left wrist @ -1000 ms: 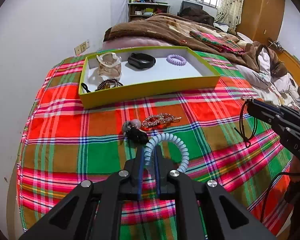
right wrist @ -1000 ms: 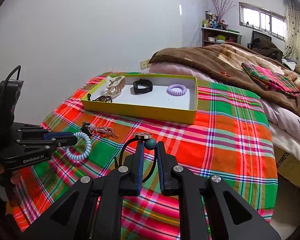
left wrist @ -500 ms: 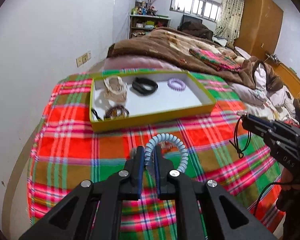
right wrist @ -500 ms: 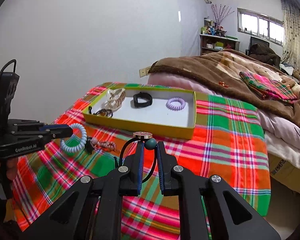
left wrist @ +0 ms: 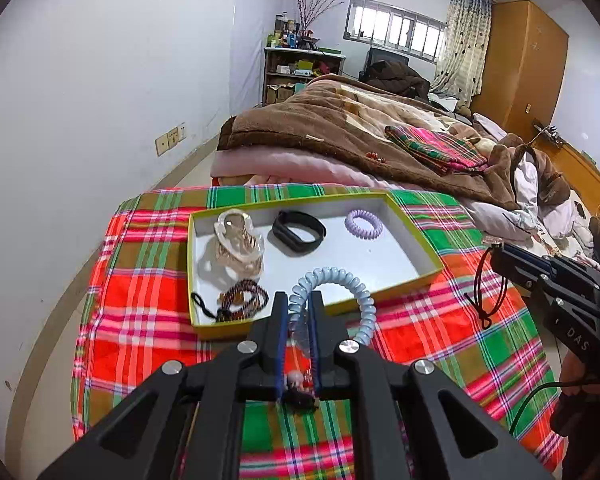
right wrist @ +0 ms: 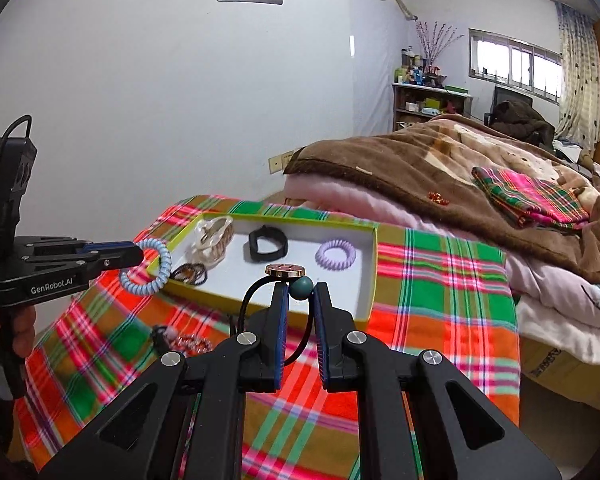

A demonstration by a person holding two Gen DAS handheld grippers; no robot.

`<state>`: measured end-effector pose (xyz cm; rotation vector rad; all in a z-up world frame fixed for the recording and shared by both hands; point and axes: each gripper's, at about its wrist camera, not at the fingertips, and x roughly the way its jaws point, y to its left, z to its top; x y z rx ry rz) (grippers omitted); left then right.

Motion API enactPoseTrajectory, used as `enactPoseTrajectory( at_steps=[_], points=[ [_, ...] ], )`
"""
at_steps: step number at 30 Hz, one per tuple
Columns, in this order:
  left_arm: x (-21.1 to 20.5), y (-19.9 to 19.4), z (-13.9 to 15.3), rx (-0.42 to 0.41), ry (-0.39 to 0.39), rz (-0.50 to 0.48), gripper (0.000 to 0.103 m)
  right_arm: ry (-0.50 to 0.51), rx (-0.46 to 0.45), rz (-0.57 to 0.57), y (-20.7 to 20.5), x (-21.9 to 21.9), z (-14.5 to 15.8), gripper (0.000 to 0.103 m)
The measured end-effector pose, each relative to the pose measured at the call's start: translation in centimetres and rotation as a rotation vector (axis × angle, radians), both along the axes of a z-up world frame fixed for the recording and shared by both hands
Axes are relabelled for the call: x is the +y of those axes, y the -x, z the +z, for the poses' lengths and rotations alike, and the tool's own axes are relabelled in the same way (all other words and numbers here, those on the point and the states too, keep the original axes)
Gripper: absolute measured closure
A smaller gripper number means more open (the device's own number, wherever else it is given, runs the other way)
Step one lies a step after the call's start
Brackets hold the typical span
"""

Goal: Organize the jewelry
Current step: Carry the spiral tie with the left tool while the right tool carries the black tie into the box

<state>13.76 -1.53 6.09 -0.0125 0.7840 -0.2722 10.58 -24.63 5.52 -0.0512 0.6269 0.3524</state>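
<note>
Plaid red-green blanket (left wrist: pixel 148 320) covers the bed end; on it, toward the far edge, sits the yellow-rimmed box (left wrist: pixel 414 236) with white floor, holding a clear-and-tan hair claw (left wrist: pixel 240 242) at its far-left corner, a black wristband (left wrist: pixel 299 231) mid-far, a lilac spiral hair tie (left wrist: pixel 364 225) far-right, and a brown bead bracelet (left wrist: pixel 244 298) at the near-left corner. Left gripper (left wrist: pixel 300 316), fingers pressed together on the pale blue spiral hair tie (left wrist: pixel 362 292), hangs at the box's near edge, tie loop over the rim. Right gripper (right wrist: pixel 301 300) pinches a black cord bracelet (right wrist: pixel 256 300) with a teal bead (right wrist: pixel 301 287) and a gold disc, held above the blanket near the box's near-right side. A rhinestone clip (right wrist: pixel 192 345) and a small dark piece lie loose on the blanket, near edge side. Step looks like drop-off: carry the blue tie fully past the rim over bare white floor right of the bead bracelet, lower, then spread the fingers; releasing early risks it catching on the rim. The cord dangles, so lift it clear of the rim.
</note>
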Motion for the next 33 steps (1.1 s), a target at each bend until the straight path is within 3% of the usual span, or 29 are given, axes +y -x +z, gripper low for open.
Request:
enactPoseTrajectory(
  at_steps=[13, 33],
  points=[
    [-1.0, -3.7, -0.8, 0.026, 0.016, -0.001, 0.093, 0.020, 0.014, -0.025, -6.3, 0.9, 0.2, 0.090],
    [-2.6, -8.0, -5.0, 0.137, 0.021, -0.020, 0.093, 0.060, 0.165, -0.015, -15.8, 2.8, -5.2, 0.090]
  ],
)
